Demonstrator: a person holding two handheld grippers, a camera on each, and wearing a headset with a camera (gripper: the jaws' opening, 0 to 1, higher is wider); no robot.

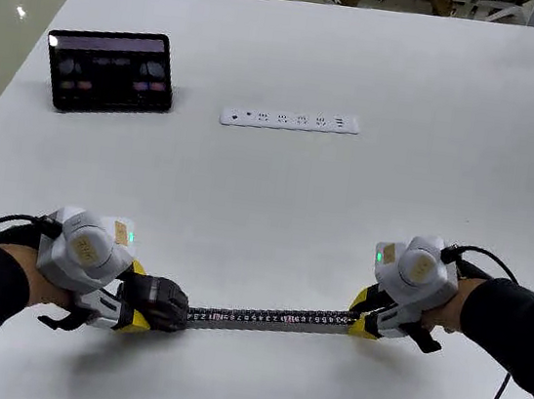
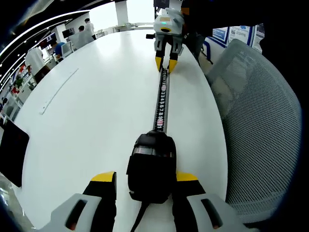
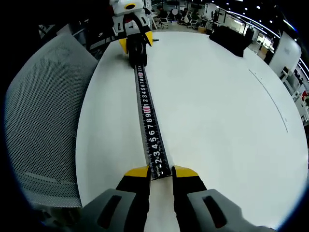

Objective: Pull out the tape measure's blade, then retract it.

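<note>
A black tape measure case [image 1: 157,301] [image 2: 151,166] lies on the white table [image 1: 278,191], held between the fingers of my left gripper [image 1: 140,303] [image 2: 146,180]. Its dark blade [image 1: 271,317] [image 2: 161,100] [image 3: 148,126], marked with white numbers, stretches out flat along the table toward the right. My right gripper [image 1: 365,321] [image 3: 161,173] is shut on the blade's end. The case [image 3: 135,46] sits far up in the right gripper view, and the right gripper [image 2: 165,60] stands at the far end in the left gripper view.
A dark tablet [image 1: 110,71] stands at the table's back left. A white power strip [image 1: 289,119] lies beyond the middle. A mesh chair back [image 2: 263,125] [image 3: 46,121] is close to the near table edge. Office chairs stand past the far edge.
</note>
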